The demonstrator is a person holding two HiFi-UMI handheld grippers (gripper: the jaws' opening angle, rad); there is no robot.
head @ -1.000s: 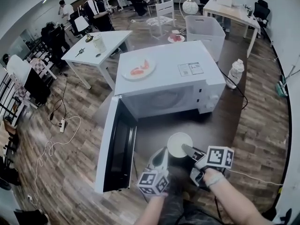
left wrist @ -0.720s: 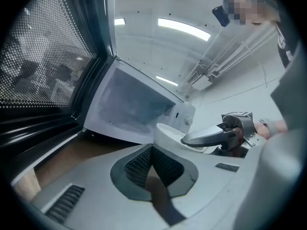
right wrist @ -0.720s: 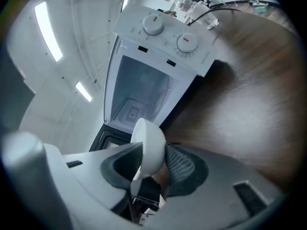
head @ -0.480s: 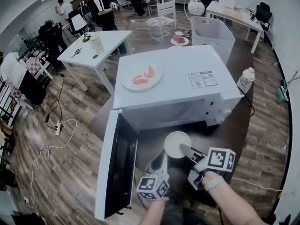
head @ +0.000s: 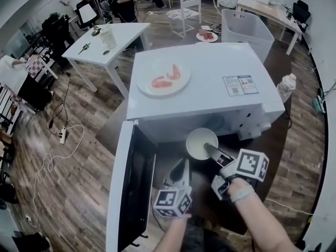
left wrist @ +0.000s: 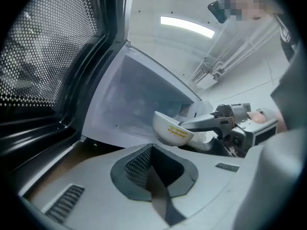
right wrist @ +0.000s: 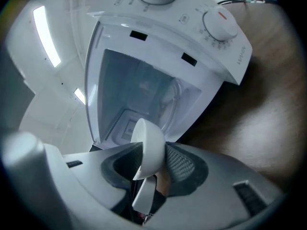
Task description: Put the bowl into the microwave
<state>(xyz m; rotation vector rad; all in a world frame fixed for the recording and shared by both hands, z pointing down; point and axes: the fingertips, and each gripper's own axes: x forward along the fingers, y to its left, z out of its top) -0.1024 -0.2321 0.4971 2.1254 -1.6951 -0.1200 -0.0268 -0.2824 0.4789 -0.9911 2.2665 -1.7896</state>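
Observation:
A white bowl (head: pixel 200 142) hangs level at the mouth of the white microwave (head: pixel 210 72), whose door (head: pixel 131 188) swings open to the left. My right gripper (head: pixel 208 150) is shut on the bowl's near rim, one finger inside and one outside. In the right gripper view the bowl (right wrist: pixel 146 138) stands edge-on between the jaws of the right gripper (right wrist: pixel 152 158), facing the cavity (right wrist: pixel 139 90). My left gripper (head: pixel 184 165) sits shut and holds nothing, just left of and below the bowl. The left gripper view shows the bowl (left wrist: pixel 171 128) and the right gripper (left wrist: pixel 193 124) ahead of the left gripper (left wrist: pixel 152 150).
A plate of red food (head: pixel 163 79) rests on the microwave's top. The control dial (right wrist: pixel 219 23) is on the right of the opening. A water bottle (head: pixel 286 85), a plastic bin (head: pixel 245 30), a white table (head: pixel 105 41) and floor cables (head: pixel 58 140) surround it.
The right gripper has carried the bowl forward and up to the microwave's opening. The microwave looms larger in the head view. The left gripper has stayed shut beside it.

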